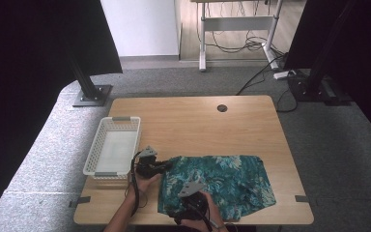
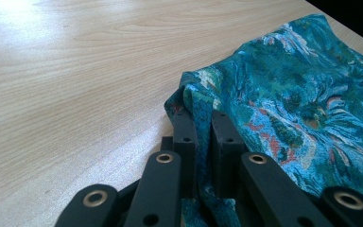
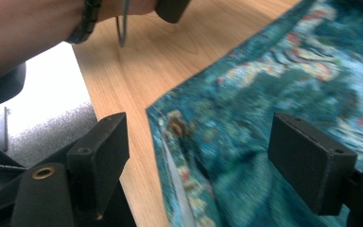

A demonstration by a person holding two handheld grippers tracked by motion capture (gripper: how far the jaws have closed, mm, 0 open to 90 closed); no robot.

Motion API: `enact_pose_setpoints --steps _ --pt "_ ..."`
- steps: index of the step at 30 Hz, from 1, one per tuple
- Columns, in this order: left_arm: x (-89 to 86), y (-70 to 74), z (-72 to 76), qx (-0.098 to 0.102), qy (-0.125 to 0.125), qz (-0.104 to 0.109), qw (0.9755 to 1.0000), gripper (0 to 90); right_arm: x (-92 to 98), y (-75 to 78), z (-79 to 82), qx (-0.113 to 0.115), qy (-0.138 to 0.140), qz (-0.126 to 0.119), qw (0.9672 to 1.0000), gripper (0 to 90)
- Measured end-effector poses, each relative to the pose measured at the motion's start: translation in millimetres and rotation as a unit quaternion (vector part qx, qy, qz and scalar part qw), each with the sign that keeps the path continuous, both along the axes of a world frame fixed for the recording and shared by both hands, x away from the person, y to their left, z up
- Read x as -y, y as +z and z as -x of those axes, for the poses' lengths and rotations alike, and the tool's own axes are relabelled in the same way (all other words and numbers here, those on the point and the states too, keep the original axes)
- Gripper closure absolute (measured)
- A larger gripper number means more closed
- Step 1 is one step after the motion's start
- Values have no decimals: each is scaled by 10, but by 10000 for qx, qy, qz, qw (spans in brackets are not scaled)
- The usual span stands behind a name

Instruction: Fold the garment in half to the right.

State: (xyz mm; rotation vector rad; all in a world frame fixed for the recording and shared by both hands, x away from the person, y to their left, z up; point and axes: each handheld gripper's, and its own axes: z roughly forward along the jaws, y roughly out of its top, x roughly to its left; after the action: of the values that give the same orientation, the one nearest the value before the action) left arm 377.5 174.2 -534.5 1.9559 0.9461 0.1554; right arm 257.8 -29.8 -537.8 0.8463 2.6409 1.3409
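We see a teal cloth with a floral print lying spread on the light wooden table, toward its near right corner, its near hem close to the near edge. Our left gripper sits at the cloth's left far corner; in the left gripper view its black jaws stand narrow and pinch a raised fold of the cloth between them, the fabric bunched up around the pads. Our right gripper is at the cloth's near left corner, close to the table's near edge. In the right gripper view its jaws stand wide apart, with the hemmed corner of the cloth lying flat on the table between them and touched by neither pad.

A white perforated plastic basket, rectangular, stands along the table's left edge, just beside the left gripper. We see nothing lying in it; its pale bottom shows bare.
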Motion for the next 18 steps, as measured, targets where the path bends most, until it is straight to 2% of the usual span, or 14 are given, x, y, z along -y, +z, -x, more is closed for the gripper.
enact_pose_setpoints --steps 4,14,18 --pt "-9 8 9 15 -5 -2 10000 819 -99 -37 11 -24 65 57 10000 209" --pt "3 0 16 22 -20 -40 10000 815 -265 -95 2 -82 19 134 9999 210" --pt "-6 -8 14 7 -8 -39 10000 815 -339 -103 10 1 -36 315 9995 209"
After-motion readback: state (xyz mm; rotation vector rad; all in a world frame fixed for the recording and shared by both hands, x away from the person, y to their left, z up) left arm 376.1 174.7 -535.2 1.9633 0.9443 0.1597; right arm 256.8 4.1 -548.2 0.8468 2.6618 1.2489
